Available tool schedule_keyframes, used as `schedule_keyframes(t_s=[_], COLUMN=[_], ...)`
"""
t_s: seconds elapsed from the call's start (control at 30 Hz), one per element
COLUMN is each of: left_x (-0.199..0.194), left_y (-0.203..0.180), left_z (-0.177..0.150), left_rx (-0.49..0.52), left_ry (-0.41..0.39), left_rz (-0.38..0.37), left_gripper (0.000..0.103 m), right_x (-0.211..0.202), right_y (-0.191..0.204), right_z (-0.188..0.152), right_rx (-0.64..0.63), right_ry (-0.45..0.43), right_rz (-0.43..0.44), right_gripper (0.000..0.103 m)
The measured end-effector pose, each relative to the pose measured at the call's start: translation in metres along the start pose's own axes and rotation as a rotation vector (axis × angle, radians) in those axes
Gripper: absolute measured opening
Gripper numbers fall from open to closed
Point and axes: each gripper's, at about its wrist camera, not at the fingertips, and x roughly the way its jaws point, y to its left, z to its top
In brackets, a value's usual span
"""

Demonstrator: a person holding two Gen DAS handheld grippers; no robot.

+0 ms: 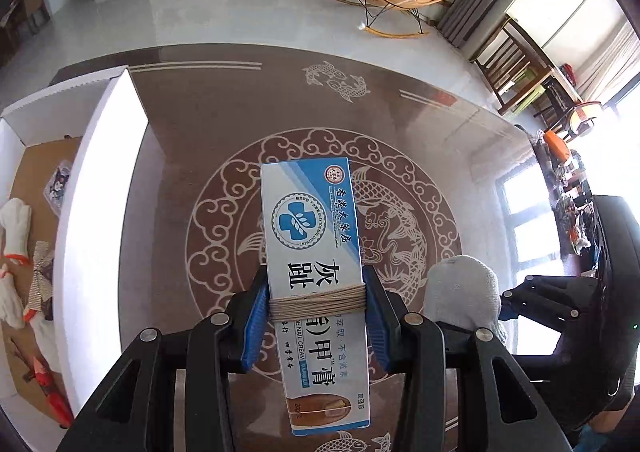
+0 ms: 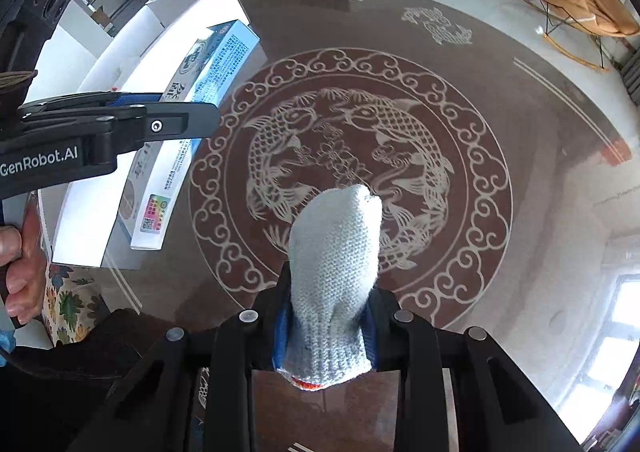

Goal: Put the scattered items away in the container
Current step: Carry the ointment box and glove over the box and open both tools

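Left gripper [image 1: 318, 316] is clamping the twine-wound cream box [image 1: 316, 252], long axis running along the fingers, above the fish-patterned table [image 1: 400, 124]. Right gripper [image 2: 326, 336] is pinching a knit glove [image 2: 334, 272], fingertip end pointing forward. White container [image 1: 104, 172] is sitting at left.

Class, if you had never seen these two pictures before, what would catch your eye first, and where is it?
A blue-and-white cream box, bound with twine, is clamped in the left tongs above the fish-patterned table. The right tongs pinch a white knitted glove. An open white container sits left.
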Motion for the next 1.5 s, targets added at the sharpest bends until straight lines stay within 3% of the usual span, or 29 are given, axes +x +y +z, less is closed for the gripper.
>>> schedule_keyframes(t_s=[0.27, 0.43, 0.6, 0.8, 0.97, 1.13, 1.17, 1.23, 1.27, 1.5], left_x=[-0.148, -0.203, -0.202, -0.156, -0.112, -0.093, -0.094, -0.098, -0.101, -0.113], left_y=[0.127, 0.208, 0.285, 0.357, 0.376, 0.365, 0.364, 0.363, 0.361, 0.355], left_z=[0.011, -0.012, -0.048, -0.095, -0.117, -0.122, -0.123, -0.121, -0.121, -0.119], left_rx=[-0.085, -0.172, -0.254, -0.36, -0.37, -0.348, -0.343, -0.33, -0.325, -0.312], left_ry=[-0.183, -0.215, -0.169, -0.072, 0.022, 0.043, 0.041, 0.044, 0.034, 0.011], left_rz=[0.174, 0.244, 0.3, 0.32, 0.338, 0.338, 0.34, 0.345, 0.359, 0.362], left_gripper=[0.044, 0.044, 0.044, 0.044, 0.044, 0.045, 0.048, 0.072, 0.087, 0.088], right_x=[-0.088, -0.108, -0.083, -0.003, 0.057, 0.081, 0.083, 0.085, 0.083, 0.069], right_y=[0.151, 0.244, 0.323, 0.379, 0.408, 0.419, 0.419, 0.416, 0.416, 0.415], right_z=[0.099, 0.145, 0.16, 0.149, 0.128, 0.125, 0.127, 0.131, 0.132, 0.136], right_rx=[-0.199, -0.288, -0.345, -0.358, -0.373, -0.36, -0.345, -0.324, -0.324, -0.319], right_ry=[-0.172, -0.233, -0.216, -0.094, 0.006, 0.038, 0.046, 0.044, 0.036, 0.036], right_rz=[0.006, 0.048, 0.12, 0.18, 0.184, 0.184, 0.164, 0.147, 0.145, 0.157], right_gripper=[0.029, 0.029, 0.029, 0.029, 0.03, 0.034, 0.035, 0.056, 0.058, 0.058])
